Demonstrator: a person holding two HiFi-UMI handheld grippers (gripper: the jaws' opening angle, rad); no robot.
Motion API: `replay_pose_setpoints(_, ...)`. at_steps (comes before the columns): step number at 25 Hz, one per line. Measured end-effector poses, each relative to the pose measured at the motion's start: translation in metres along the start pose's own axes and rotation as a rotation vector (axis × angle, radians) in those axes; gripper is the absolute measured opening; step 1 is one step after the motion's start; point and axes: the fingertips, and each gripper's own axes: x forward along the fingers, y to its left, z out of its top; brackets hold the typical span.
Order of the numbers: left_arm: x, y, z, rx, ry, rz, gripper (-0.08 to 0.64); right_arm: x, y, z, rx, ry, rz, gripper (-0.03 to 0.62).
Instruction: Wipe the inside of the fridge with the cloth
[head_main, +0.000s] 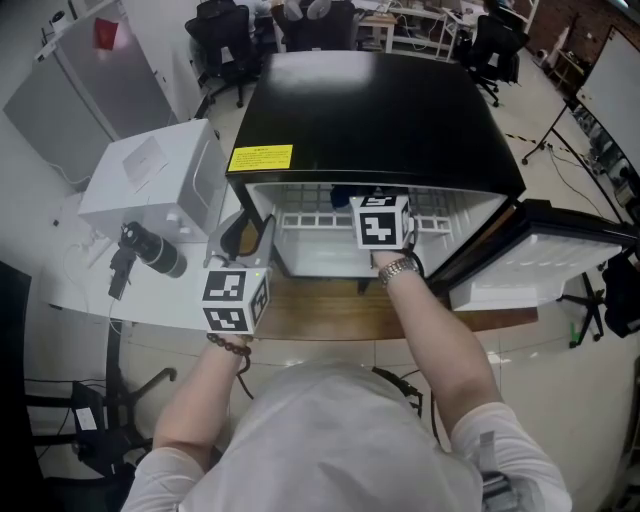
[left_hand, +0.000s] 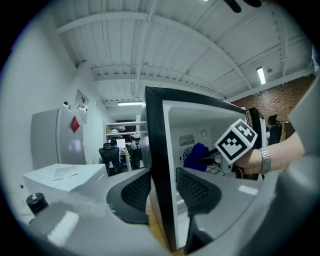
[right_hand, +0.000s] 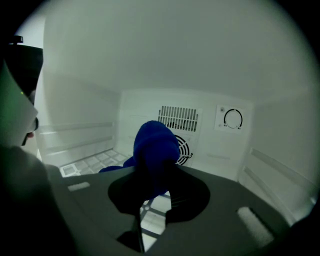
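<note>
Left hand-held gripper (left_hand: 162, 192): jaws wide, clamped on fridge (head_main: 370, 110) wall's front edge, 9 o'clock.
Right hand-held gripper (right_hand: 157, 195): inside fridge, jaws part-closed, pinching cloth (right_hand: 156, 145).
Cloth: mid-cavity, 12 o'clock, before vent (right_hand: 178, 119); side walls well apart.
Door (head_main: 560, 250): open, 3 o'clock.

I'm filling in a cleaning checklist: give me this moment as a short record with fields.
fridge: black, door swung open
left tongs: closed on the fridge's left wall edge
right tongs: inside the fridge, shut on the cloth
cloth: blue, bunched, in front of the back-wall vent
cloth touching a surface: cannot tell
</note>
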Motion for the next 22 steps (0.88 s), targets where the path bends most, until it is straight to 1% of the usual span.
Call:
replay_pose_setpoints(3,0.001,0.000,0.000,-0.002,0.001,0.004,0.155,-0.002,-0.014,-0.005,0.011,0.010,-0.028,0.072)
replay_pose_setpoints(11,0.000,0.001,0.000,-0.006,0.002,0.016,0.155,-0.008,-0.043,-0.006,0.030,0.003,-0.064,0.073)
replay_pose_setpoints(22,0.000,0.001,0.000,-0.009,0.001,0.033,0.155,-0.014,-0.083,-0.028,0.084,0.056,-0.137,0.073)
